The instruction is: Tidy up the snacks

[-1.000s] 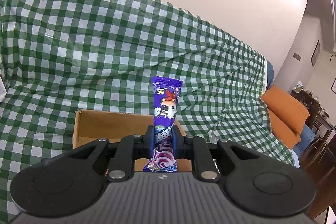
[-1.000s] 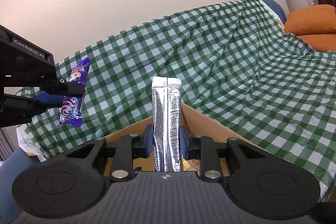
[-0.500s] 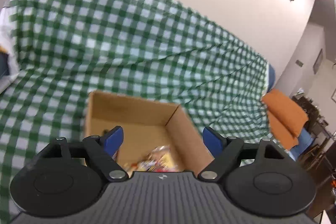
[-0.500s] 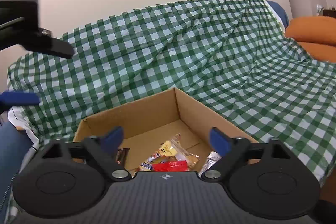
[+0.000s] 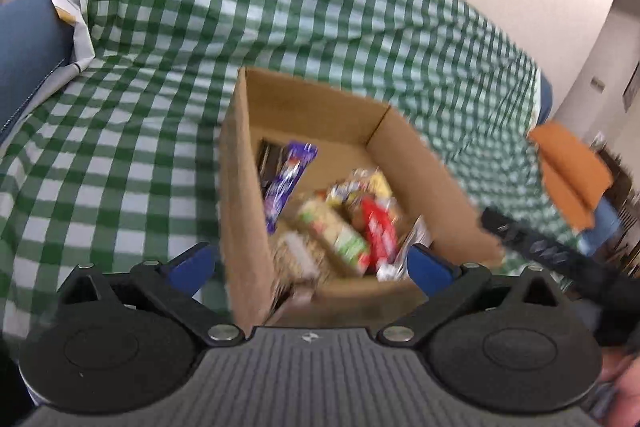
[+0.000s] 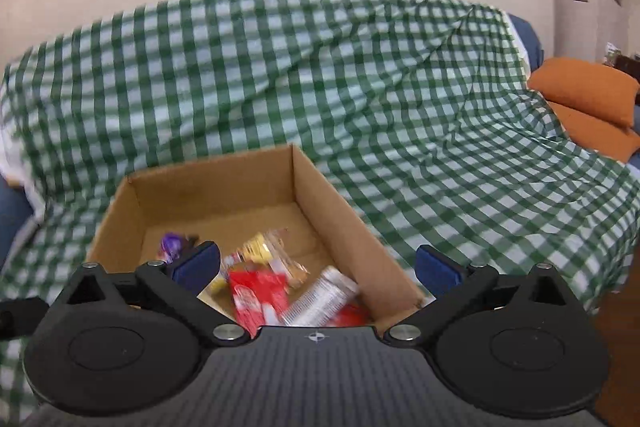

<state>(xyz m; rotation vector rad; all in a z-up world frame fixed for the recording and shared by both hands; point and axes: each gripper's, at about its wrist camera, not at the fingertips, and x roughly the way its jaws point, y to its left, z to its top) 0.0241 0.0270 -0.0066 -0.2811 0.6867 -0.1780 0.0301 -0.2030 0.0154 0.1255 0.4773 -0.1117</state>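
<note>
Both the left gripper (image 5: 308, 263) and right gripper (image 6: 318, 265) gape empty over the cardboard box (image 6: 340, 219); purple wrapper (image 5: 290, 183) at 10 o'clock, silver packet (image 6: 320, 297) at 5; checked cloth (image 6: 400, 107) surrounds.

Motion blur smears the snacks (image 5: 340, 223) in my cardboard box (image 5: 240, 187), so I can't read their labels. At five o'clock my right gripper (image 5: 560, 259) runs off-frame.
</note>
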